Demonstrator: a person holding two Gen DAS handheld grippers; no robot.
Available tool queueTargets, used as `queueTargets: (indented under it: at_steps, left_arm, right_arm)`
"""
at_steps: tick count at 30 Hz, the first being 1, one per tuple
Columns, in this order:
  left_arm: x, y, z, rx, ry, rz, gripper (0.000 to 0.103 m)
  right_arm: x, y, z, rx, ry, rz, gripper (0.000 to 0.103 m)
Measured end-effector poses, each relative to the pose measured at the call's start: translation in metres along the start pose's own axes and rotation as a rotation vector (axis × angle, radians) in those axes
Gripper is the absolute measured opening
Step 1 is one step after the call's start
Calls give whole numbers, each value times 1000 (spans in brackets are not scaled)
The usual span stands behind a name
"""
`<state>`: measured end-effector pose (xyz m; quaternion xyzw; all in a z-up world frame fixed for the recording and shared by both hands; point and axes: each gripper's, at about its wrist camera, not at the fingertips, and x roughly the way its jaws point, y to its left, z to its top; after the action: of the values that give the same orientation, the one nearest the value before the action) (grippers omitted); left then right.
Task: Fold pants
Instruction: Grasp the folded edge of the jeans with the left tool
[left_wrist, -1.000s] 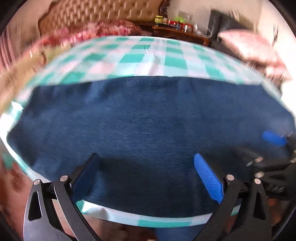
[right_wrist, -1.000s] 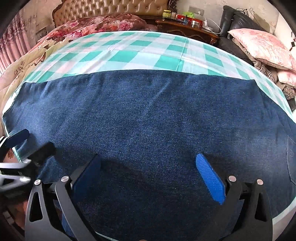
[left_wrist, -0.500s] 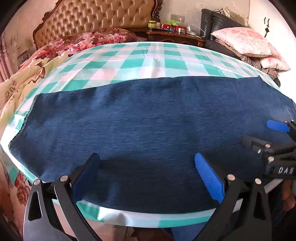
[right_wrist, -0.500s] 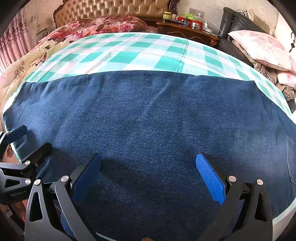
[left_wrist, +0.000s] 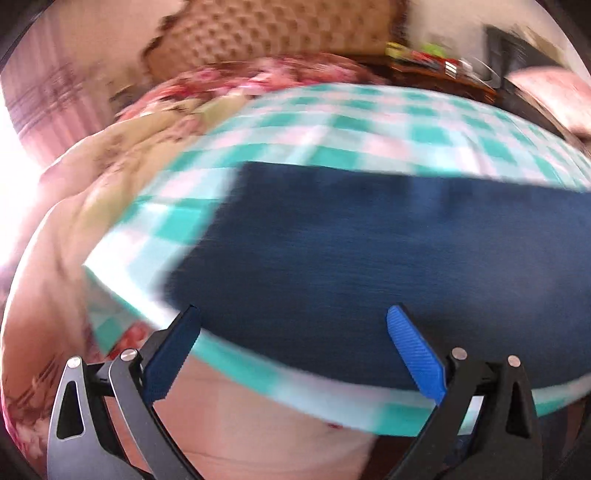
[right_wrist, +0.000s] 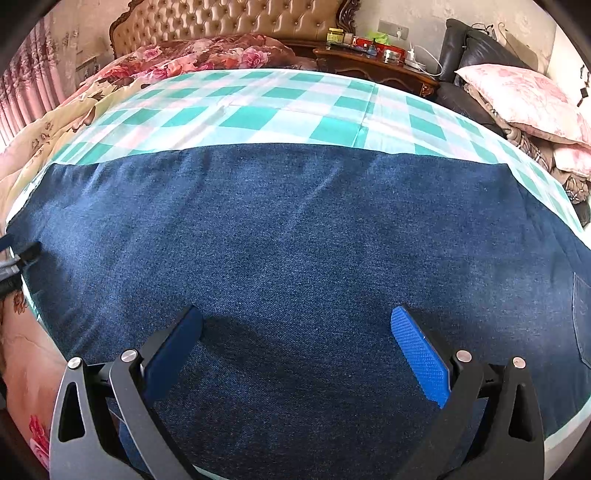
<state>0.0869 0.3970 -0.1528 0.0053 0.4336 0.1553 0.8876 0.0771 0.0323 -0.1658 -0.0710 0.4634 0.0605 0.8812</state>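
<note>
one pants (right_wrist: 295, 258), two claws (both agape)

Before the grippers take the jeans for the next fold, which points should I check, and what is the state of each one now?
1. Left gripper open: ok, jaws wide apart, nothing between them.
2. Right gripper open: ok, jaws wide apart above the denim.
3. Jeans lying flat on the checkered cloth: ok, only faint creases.
4. Left gripper lined up with the leg end: cannot tell, the left wrist view is motion-blurred.
5. Fabric edge inside either jaw: not ok, no edge is between the pads.
6. Cloth beyond the jeans free for folding: ok, bare checks show.
</note>
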Motion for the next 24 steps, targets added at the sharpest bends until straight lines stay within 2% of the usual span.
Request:
queueTargets:
  at_steps: [1, 4, 6, 12, 16, 19, 20, 24]
  left_arm:
    - [-3, 16, 1, -50, -12, 8, 98]
    - [-4, 63, 0, -223, -12, -31, 81]
    - [1, 82, -4, -263, -6, -75, 67]
    - [20, 100, -3, -313, 22, -219, 60]
    - [23, 89, 2, -253, 48, -245, 51]
    - [22, 71, 4, -171, 64, -207, 48]
    - [21, 68, 4, -158, 67, -205, 45]
    - [23, 66, 3, -171, 82, -191, 37]
  right_arm:
    - [0, 0, 0, 0, 1, 0, 99]
    - [0, 0, 0, -1, -3, -1, 99]
    - [0, 0, 0, -1, -3, -2, 99]
    - [0, 1, -1, -3, -6, -2, 99]
    - [0, 1, -1, -1, -7, -3, 99]
    - [0, 2, -1, 4, -9, -8, 99]
    - [0, 2, -1, 3, -8, -8, 99]
    - [0, 3, -1, 3, -6, -8, 99]
